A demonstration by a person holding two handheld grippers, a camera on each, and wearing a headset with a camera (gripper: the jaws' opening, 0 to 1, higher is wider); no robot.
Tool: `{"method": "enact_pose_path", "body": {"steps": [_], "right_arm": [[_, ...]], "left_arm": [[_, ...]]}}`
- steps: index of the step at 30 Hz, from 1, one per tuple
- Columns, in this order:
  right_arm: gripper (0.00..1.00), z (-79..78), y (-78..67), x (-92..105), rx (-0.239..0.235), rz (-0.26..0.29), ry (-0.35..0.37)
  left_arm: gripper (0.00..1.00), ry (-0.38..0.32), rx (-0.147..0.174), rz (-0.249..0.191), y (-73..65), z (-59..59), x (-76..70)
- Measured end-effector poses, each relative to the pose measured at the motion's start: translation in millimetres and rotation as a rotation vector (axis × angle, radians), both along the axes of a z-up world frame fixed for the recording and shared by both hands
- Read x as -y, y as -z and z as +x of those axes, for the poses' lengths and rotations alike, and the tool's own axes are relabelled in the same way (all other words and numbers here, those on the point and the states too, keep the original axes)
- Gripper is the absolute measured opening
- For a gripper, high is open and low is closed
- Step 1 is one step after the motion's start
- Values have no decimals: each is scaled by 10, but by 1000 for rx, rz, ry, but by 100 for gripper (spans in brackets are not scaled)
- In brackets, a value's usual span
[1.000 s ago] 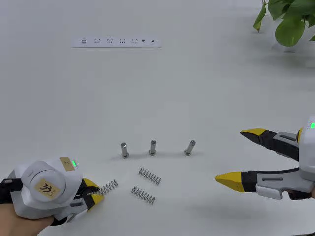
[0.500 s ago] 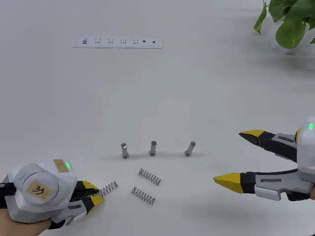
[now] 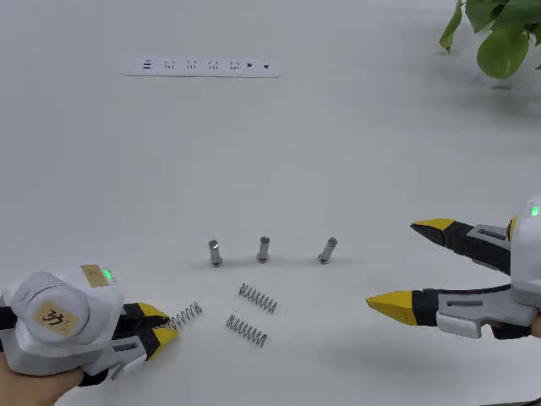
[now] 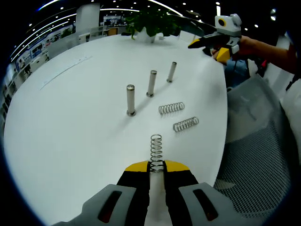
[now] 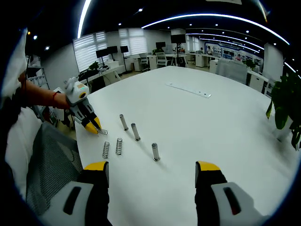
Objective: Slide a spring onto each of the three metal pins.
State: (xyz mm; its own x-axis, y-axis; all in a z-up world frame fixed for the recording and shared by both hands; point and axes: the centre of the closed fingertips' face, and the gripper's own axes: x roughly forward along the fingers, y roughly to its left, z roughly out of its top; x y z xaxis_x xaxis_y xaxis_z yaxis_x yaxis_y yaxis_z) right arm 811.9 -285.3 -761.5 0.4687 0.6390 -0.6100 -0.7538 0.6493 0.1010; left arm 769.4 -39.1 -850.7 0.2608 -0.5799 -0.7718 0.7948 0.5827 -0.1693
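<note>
Three short metal pins (image 3: 215, 252) (image 3: 264, 248) (image 3: 328, 249) stand upright in a row on the white table. My left gripper (image 3: 159, 326) sits at the near left, shut on one end of a spring (image 3: 184, 315) that points toward the pins. The left gripper view has that spring (image 4: 156, 148) sticking out from the closed tips (image 4: 156, 165). Two loose springs (image 3: 257, 299) (image 3: 246, 331) lie just in front of the pins. My right gripper (image 3: 393, 264) hovers to the right of the pins, open and holding nothing, with the pins (image 5: 135, 131) ahead of it.
A white power strip (image 3: 201, 67) lies at the far side of the table. A green plant (image 3: 499, 38) stands at the far right corner. A mesh chair (image 4: 263, 160) stands beyond the table edge near the left gripper.
My left gripper has drawn back slightly toward the near left, still holding the spring's end. The right gripper has barely moved and stays open. The head camera has tilted a little.
</note>
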Motion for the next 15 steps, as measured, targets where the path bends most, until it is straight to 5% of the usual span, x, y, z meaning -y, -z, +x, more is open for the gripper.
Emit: {"method": "enact_pose_path", "body": {"steps": [15], "right_arm": [[75,7,-212,-187,25,34,-21]], "left_arm": [[10,-30,65,-104,-438,65,48]]}}
